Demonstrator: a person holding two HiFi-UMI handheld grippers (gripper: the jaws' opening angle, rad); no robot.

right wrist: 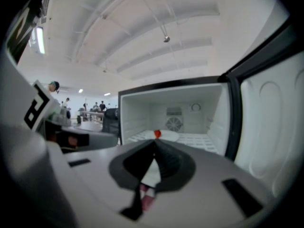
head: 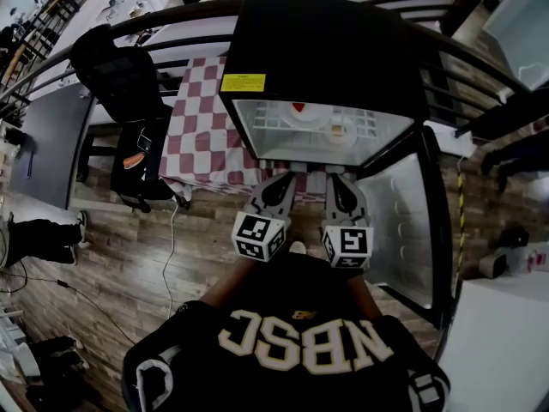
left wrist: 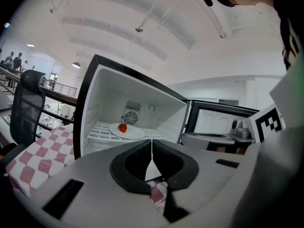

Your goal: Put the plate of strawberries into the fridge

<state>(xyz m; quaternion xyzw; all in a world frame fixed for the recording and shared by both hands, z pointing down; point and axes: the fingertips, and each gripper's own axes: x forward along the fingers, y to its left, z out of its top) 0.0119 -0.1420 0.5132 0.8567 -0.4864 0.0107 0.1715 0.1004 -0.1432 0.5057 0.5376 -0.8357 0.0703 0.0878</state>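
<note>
Inside the fridge (head: 326, 50), the plate (head: 302, 114) sat on the wire shelf (head: 364, 129) with one strawberry (head: 298, 107) on it, so the placing looked done. The left gripper (head: 280, 180) and the right gripper (head: 336, 182) hung side by side just outside the opening, both clenched on nothing, well apart from the plate. What remained was probably shutting the door (head: 412, 221). Doing that well would mean drawing both hands clear of the shelf, then pushing the door's outer edge steadily with the right gripper so the plate was not jolted. Only the head view showed how far the door stood open to the right. The left gripper view alone gave a sharp look at the strawberry (left wrist: 122, 128) and the round fan grille (left wrist: 130, 118) behind it.
</note>
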